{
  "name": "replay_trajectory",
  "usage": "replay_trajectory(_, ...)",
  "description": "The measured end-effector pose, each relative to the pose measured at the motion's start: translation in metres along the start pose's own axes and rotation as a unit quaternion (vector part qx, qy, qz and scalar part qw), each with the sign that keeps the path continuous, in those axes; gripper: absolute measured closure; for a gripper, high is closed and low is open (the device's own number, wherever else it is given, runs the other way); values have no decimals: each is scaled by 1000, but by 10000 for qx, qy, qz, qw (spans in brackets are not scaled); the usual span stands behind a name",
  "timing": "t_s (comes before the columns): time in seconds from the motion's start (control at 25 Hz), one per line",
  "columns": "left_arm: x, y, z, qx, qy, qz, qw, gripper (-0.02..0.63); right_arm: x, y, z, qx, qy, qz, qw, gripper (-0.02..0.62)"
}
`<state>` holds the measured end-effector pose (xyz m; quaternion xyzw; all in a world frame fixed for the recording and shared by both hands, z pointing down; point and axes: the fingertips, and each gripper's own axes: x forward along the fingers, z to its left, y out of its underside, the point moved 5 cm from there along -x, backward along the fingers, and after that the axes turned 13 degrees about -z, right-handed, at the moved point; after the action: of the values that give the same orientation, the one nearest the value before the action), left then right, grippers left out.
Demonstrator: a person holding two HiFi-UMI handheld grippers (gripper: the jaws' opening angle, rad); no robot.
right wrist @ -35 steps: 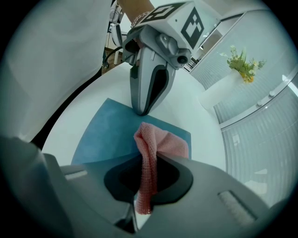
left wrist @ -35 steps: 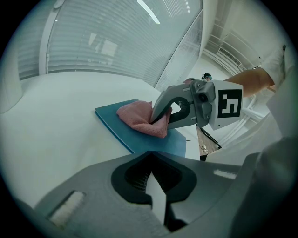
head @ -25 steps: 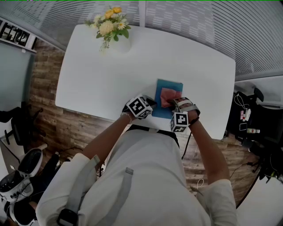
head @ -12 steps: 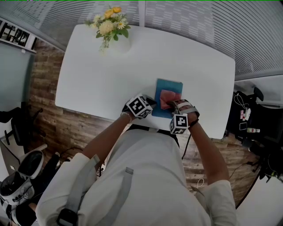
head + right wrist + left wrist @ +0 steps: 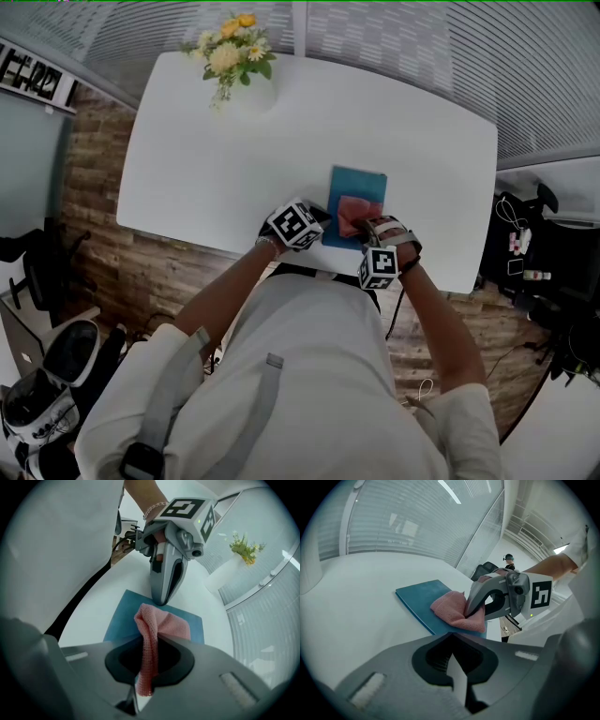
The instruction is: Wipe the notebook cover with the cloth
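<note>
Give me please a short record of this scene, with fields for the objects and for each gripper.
Surface: white table
Notebook: teal, flat, near the table's front edge
Cloth: pink, bunched, lying on the notebook
Right gripper: fingers shut on the cloth
Left gripper: fingers together, tip at the notebook's edge, holds nothing
Also there: flowers in a white vase, far corner

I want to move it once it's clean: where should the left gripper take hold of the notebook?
Probably its bare left long edge, coming in low from the left. The notebook lies flat and thin, so only an edge offers a pinch; the cloth in the right gripper covers its right side, and the left gripper sits shut at that left edge.
</note>
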<state>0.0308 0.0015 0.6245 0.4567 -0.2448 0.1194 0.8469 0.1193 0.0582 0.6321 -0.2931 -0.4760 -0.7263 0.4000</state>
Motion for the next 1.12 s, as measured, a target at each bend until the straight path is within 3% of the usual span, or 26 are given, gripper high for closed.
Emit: replay_trajectory(1.12, 0, 0, 1, -1, 5, 10, 10000, 607, -5, -10, 20, -35, -77, -47, 10000, 588)
